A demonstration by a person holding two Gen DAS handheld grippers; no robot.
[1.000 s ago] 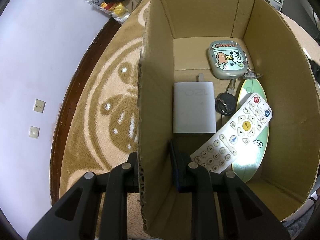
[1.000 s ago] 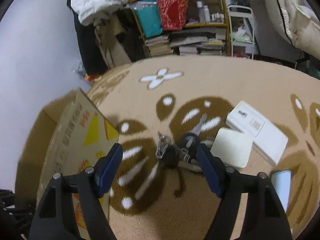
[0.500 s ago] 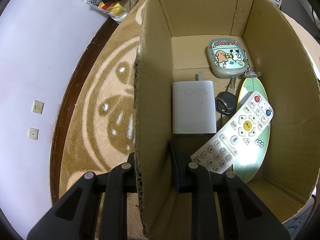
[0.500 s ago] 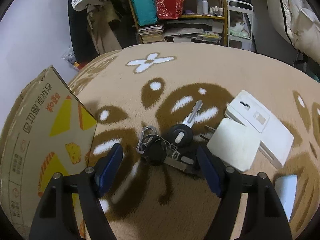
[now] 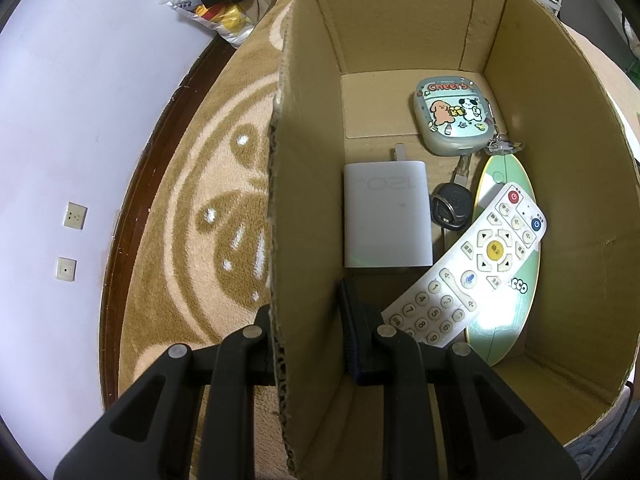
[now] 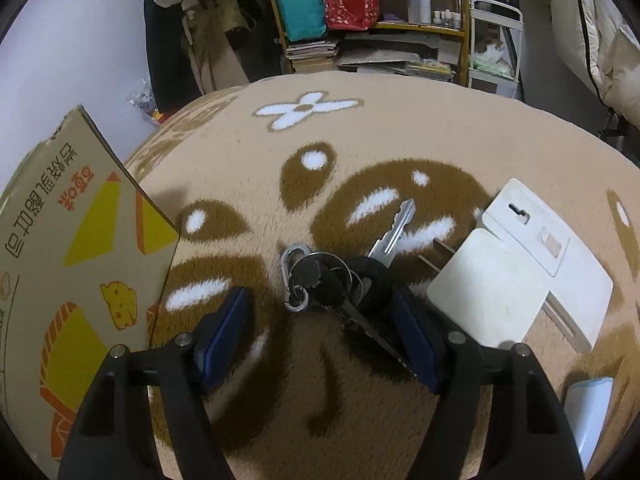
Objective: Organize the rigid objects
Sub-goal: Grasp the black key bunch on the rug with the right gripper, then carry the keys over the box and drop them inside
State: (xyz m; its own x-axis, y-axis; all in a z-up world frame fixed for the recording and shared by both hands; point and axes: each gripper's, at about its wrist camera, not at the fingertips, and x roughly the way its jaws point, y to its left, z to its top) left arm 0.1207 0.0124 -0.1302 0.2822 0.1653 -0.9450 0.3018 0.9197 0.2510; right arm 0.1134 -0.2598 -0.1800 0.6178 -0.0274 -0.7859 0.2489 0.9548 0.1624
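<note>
My left gripper [image 5: 308, 320] is shut on the left wall of the cardboard box [image 5: 308, 184], one finger inside and one outside. Inside the box lie a white charger [image 5: 386, 216], a black car key [image 5: 450, 206], a white remote [image 5: 472, 264], a green oval board [image 5: 508, 304] and a cartoon case [image 5: 454, 114]. My right gripper [image 6: 320, 320] is open and low over the rug, its fingers on either side of a bunch of keys [image 6: 340, 280] with a carabiner. The box's printed outer wall [image 6: 68, 260] stands to the left.
On the brown patterned rug [image 6: 360, 128] right of the keys lie a white square adapter [image 6: 488, 296], a white flat box [image 6: 560, 248] and a pale blue object [image 6: 588, 412]. A cluttered shelf [image 6: 380, 20] stands behind. A white wall with sockets [image 5: 74, 216] is left of the box.
My right gripper has moved forward and down toward the bunch of keys, which now lies between its open fingers. The left gripper keeps its hold on the box wall.
</note>
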